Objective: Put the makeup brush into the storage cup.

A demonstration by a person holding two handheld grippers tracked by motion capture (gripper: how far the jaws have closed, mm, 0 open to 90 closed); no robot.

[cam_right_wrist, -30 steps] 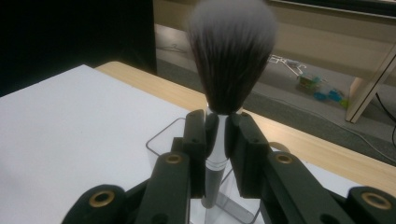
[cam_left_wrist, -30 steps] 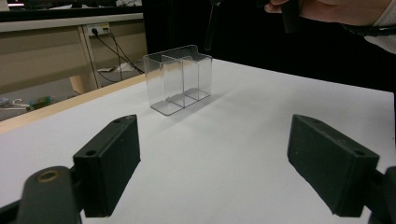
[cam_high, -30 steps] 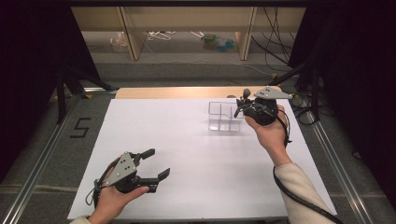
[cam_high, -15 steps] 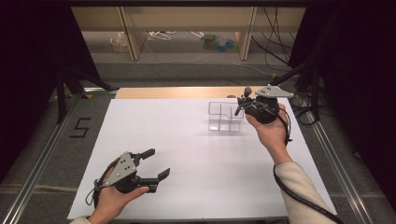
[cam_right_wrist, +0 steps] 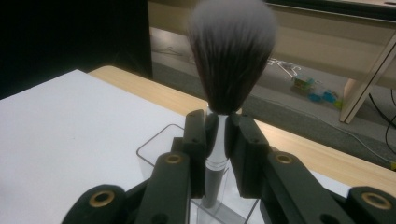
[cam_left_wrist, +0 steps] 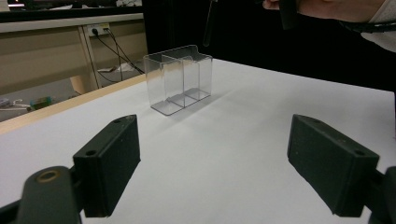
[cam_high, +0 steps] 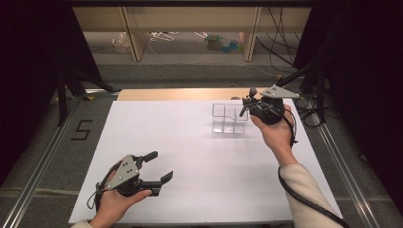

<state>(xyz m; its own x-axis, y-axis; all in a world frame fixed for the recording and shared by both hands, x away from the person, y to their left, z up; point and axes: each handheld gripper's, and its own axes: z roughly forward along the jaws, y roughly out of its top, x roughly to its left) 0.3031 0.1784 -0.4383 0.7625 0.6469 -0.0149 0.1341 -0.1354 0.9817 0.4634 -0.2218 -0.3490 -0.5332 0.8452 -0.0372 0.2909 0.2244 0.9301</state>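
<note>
Your right hand-held gripper (cam_right_wrist: 217,135) clenches the makeup brush (cam_right_wrist: 229,60) bristles-up, handle tip just below it in the clear organizer (cam_right_wrist: 159,154): lower it straight, then let go; your left hand-held gripper (cam_high: 154,170) idles released over the bench (cam_high: 190,156).

A broad white surface (cam_high: 190,152) spreads across the frame; a strip of bare wood edges its far side; one clear acrylic organiser (cam_high: 230,118) stands directly on it, upright, toward the far right.
</note>
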